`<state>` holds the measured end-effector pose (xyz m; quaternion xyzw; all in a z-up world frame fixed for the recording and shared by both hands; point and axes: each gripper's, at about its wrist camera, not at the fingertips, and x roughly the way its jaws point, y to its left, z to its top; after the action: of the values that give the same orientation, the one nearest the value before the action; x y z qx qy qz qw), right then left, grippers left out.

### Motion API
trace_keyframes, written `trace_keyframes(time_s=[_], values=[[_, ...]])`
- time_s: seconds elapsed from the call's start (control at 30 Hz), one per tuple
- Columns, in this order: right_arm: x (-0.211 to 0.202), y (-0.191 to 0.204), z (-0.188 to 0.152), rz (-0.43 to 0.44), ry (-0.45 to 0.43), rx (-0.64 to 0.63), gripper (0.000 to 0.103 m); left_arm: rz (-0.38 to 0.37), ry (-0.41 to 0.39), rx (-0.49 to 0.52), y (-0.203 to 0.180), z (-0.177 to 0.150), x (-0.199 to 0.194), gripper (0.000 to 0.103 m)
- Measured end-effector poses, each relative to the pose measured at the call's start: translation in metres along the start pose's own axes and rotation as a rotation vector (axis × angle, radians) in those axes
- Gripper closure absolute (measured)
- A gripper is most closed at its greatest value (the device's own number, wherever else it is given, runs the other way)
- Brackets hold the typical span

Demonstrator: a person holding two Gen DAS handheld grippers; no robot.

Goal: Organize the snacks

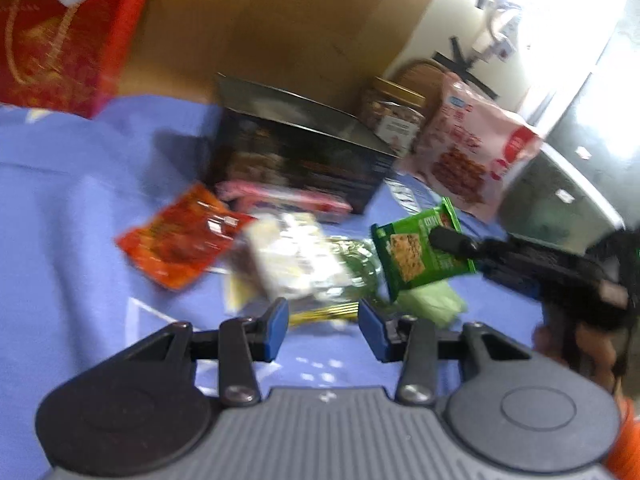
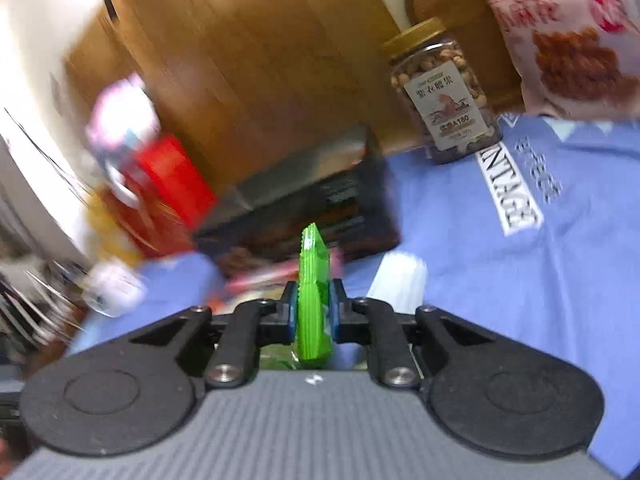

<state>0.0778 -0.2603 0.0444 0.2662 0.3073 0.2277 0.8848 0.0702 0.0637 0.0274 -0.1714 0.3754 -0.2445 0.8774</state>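
Observation:
My right gripper (image 2: 314, 308) is shut on a green snack packet (image 2: 314, 288) and holds it edge-on above the blue cloth; it also shows in the left wrist view (image 1: 416, 256), held up at the right by the right gripper (image 1: 444, 240). My left gripper (image 1: 323, 326) is open and empty, just above a pile of snacks: a clear bag of white pieces (image 1: 292, 264), an orange-red packet (image 1: 180, 236) and a pink packet (image 1: 280, 200). A black box (image 1: 296, 156) stands behind the pile.
A jar of nuts (image 2: 444, 92) and a large pink snack bag (image 2: 568, 36) stand at the back right against a wooden panel (image 2: 248, 60). A red box (image 1: 60, 36) stands at the back left. A blue cloth (image 2: 520, 280) covers the table.

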Motion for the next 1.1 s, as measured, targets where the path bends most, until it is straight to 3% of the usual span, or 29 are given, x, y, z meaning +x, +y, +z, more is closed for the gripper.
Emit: trace_keyframes(time_s=[0.17,0.37,0.5,0.53,0.77,1.1], values=[[-0.033,-0.019,-0.045,0.169,-0.006,0.258,0.085,-0.118,0.036,-0.033,-0.015,-0.01,0.005,0.048],[-0.043,-0.045,-0.092,0.288,0.022,0.56,0.085,-0.234,0.093,-0.01,-0.037,-0.026,0.024,0.045],[-0.061,-0.054,-0.102,0.252,-0.018,0.627,0.085,-0.262,0.117,-0.069,-0.041,-0.029,0.042,0.06],[-0.067,-0.057,-0.103,0.246,-0.03,0.639,0.085,-0.254,0.127,-0.078,-0.045,-0.028,0.047,0.071],[-0.094,-0.068,-0.098,0.245,-0.084,0.642,0.084,-0.236,0.119,-0.01,-0.083,-0.028,0.051,0.071],[-0.102,-0.079,-0.098,0.259,-0.113,0.646,0.084,-0.214,0.127,0.017,-0.103,-0.026,0.053,0.071]])
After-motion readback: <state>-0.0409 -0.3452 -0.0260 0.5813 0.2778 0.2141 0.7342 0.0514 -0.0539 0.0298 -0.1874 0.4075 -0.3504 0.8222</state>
